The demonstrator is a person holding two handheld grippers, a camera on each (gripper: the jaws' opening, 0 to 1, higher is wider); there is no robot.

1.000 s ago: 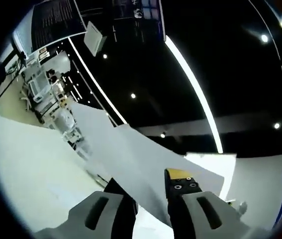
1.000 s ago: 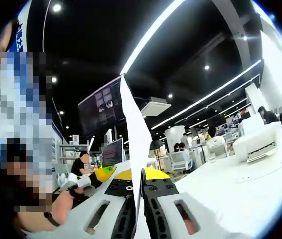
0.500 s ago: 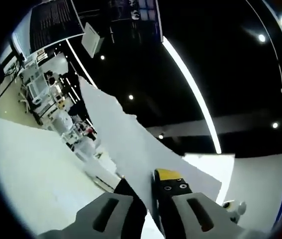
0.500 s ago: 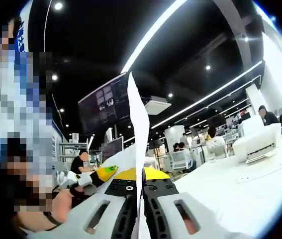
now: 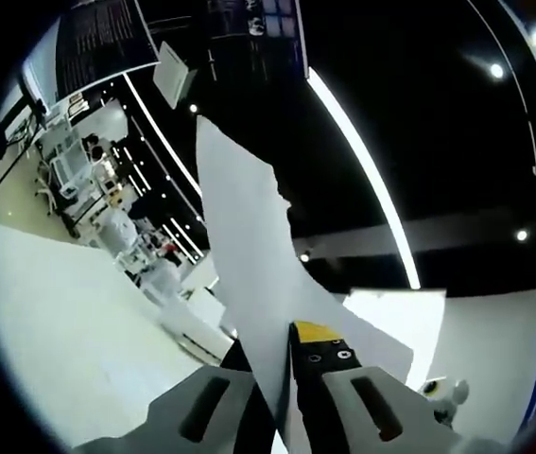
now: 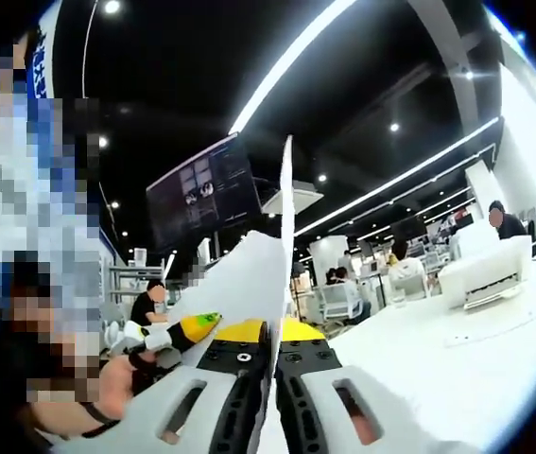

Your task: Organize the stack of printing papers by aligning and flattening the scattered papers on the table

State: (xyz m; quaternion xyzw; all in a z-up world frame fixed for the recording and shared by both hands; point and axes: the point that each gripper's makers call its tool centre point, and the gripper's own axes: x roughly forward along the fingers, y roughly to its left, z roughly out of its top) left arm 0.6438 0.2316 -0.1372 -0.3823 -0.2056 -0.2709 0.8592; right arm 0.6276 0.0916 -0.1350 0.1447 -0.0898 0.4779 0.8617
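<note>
Both grippers, left gripper [image 5: 282, 378] and right gripper [image 6: 269, 374], pinch the papers [image 5: 249, 246] upright, edge-on between closed jaws, above the table [image 6: 457, 350].

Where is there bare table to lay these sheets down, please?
Bare white table spreads beside the left gripper, and more beside the right gripper up to the printer. The raised papers and the person's hand crowd the middle.

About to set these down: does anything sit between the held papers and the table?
Nothing visible does. Both grippers, left and right, grip the papers upright, and the white table beside them looks bare.
</note>
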